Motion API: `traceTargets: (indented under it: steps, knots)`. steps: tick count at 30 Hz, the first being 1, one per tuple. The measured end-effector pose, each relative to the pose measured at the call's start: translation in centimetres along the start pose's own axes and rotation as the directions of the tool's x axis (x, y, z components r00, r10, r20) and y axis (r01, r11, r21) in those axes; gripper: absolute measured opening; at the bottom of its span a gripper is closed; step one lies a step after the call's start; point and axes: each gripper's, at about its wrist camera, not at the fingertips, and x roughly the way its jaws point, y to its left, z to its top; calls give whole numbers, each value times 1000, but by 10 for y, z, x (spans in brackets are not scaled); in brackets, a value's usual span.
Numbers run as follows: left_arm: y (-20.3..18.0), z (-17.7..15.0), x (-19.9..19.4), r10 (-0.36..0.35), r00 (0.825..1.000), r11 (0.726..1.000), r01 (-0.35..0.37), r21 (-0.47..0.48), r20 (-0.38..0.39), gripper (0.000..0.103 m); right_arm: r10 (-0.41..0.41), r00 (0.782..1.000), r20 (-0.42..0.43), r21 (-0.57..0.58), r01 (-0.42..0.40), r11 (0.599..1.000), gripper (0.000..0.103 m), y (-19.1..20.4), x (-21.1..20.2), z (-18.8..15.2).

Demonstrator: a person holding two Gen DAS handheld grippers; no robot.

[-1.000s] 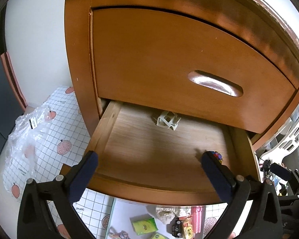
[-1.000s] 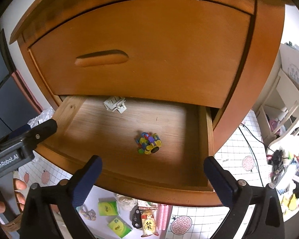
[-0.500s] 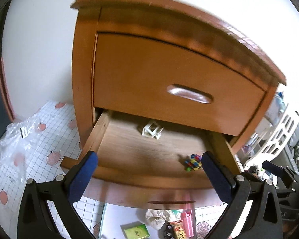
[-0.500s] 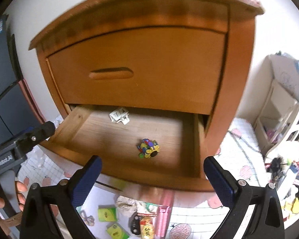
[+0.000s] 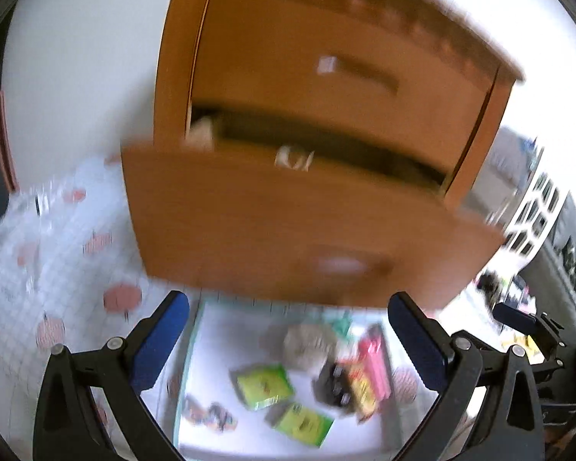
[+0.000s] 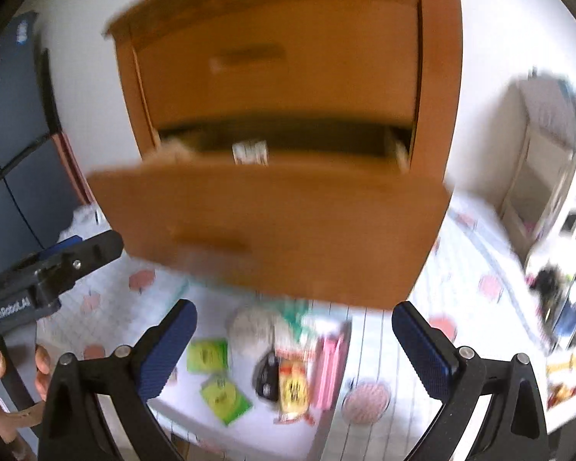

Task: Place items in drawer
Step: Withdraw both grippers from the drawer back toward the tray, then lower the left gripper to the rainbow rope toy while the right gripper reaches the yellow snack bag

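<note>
Drawer (image 5: 288, 226): pulled out of the cabinet (image 5: 326, 57), seen above and beyond both sets of fingers, touched by neither.
Left gripper (image 5: 288, 338): spread wide, nothing held.
Right gripper (image 6: 293, 340): spread wide, nothing held.
Items (image 6: 288, 365): spread on the white mat (image 6: 384, 345) between the fingers.
Change: both views are pulled back and blurred; the colourful toy is hidden now.

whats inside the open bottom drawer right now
Only a small white object shows above the drawer front. The rest of the inside is hidden behind that front, and the picture is blurred.
</note>
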Motion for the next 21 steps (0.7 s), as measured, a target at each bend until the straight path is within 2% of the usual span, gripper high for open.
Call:
traceTargets:
  steps: [5,10,13,14,17,21]
  knots:
    - [12,-28,34,28,993,998,-33,-46,-118,103,-32,992,-125,-11,31,999,103,-5,38,-28]
    - [21,-52,61,67,971,996,-77,-38,-229,103,-6,975,-224,16,10,1000,103,-11,72,-53]
    - [27,-70,77,91,938,993,-111,-40,-335,103,41,943,-331,81,-14,997,103,-15,99,-69]
    - [30,-77,83,102,922,991,-128,-44,-373,103,47,936,-348,89,-17,996,103,-16,100,-75]
    - [37,-85,93,125,893,985,-164,-55,-433,103,45,918,-394,98,-7,995,103,-17,113,-89]
    - [55,-91,99,109,867,972,-195,-129,-487,103,30,903,-429,86,8,996,103,-20,124,-98]
